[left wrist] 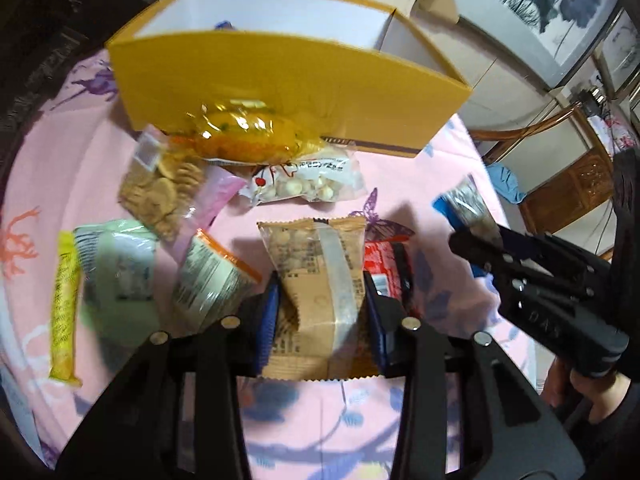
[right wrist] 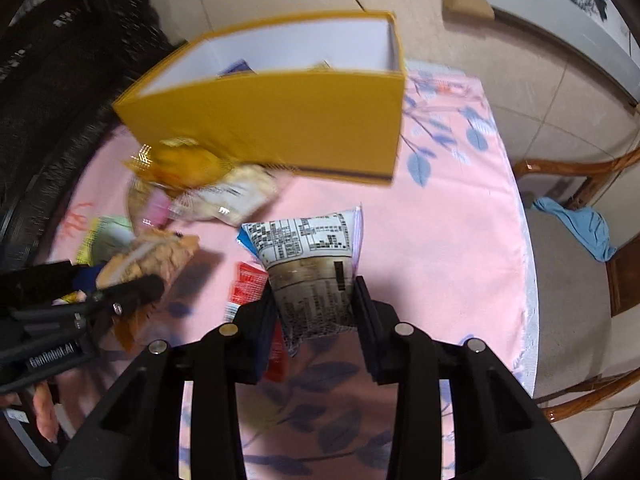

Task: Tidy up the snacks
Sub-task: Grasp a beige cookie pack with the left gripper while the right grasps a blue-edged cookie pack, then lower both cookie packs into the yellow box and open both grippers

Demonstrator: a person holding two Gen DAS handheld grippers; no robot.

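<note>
Our left gripper [left wrist: 320,308] fingers pinch a tan snack packet [left wrist: 316,280], our right gripper [right wrist: 316,312] fingers pinch a printed packet [right wrist: 312,264], both near the yellow box [right wrist: 280,128]. Either slippery wrapper could slide out before the box.

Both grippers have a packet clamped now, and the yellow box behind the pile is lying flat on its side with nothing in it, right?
Not quite. Each gripper does grip a packet: the left gripper a tan packet, the right gripper a printed packet. But the yellow box stands upright with its top open, and packet corners show inside it in the right wrist view.
</note>
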